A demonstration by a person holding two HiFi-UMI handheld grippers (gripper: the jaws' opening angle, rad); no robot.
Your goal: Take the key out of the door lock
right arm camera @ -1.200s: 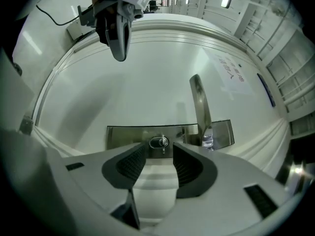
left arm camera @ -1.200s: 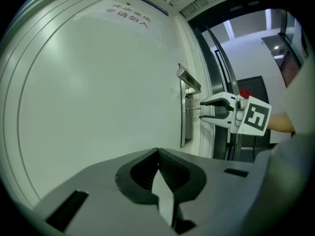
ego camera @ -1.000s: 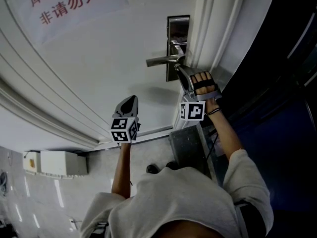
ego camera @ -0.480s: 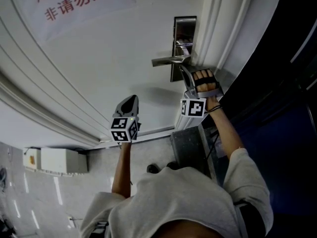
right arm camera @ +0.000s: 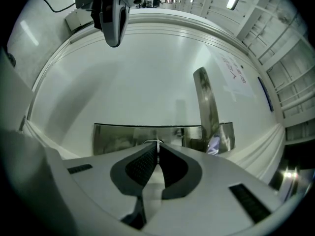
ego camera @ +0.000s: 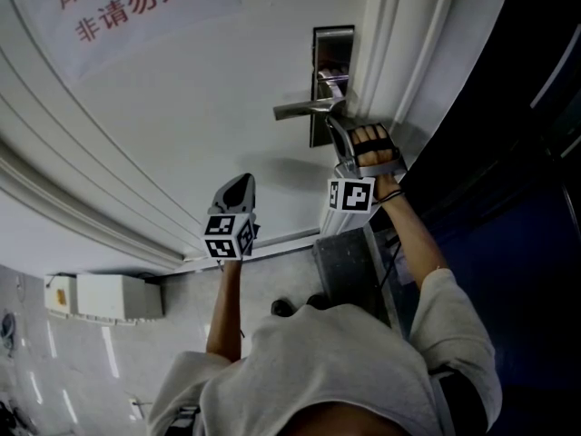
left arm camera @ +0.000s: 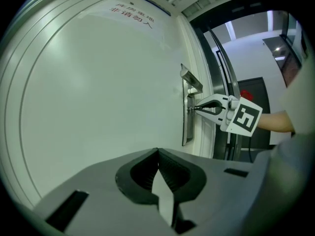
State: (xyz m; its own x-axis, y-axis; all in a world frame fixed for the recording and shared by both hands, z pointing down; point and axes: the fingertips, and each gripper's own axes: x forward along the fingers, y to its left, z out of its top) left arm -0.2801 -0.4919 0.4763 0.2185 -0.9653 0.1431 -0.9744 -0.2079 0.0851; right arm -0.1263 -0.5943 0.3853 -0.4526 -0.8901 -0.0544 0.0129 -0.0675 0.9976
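A steel lock plate (ego camera: 329, 44) with a lever handle (ego camera: 300, 109) sits on the white door. My right gripper (ego camera: 334, 123) points at the plate just under the handle. Its jaws have just been closing, and in the right gripper view a thin silver key (right arm camera: 157, 142) shows pinched between the tips of the right gripper (right arm camera: 157, 149), against the lock plate (right arm camera: 118, 136). The left gripper view shows the right gripper (left arm camera: 194, 108) tip at the keyhole. My left gripper (ego camera: 241, 184) hangs lower and to the left, away from the door hardware. In its own view the left gripper (left arm camera: 158, 154) is shut on nothing.
A sign with red characters (ego camera: 127, 7) is stuck on the door. The moulded door frame (ego camera: 399, 53) runs right beside the lock. A white box (ego camera: 109, 298) and a dark metal box (ego camera: 349, 266) stand on the floor below.
The right gripper stays at the lock under the handle, shifting only slightly. The left gripper has not moved.
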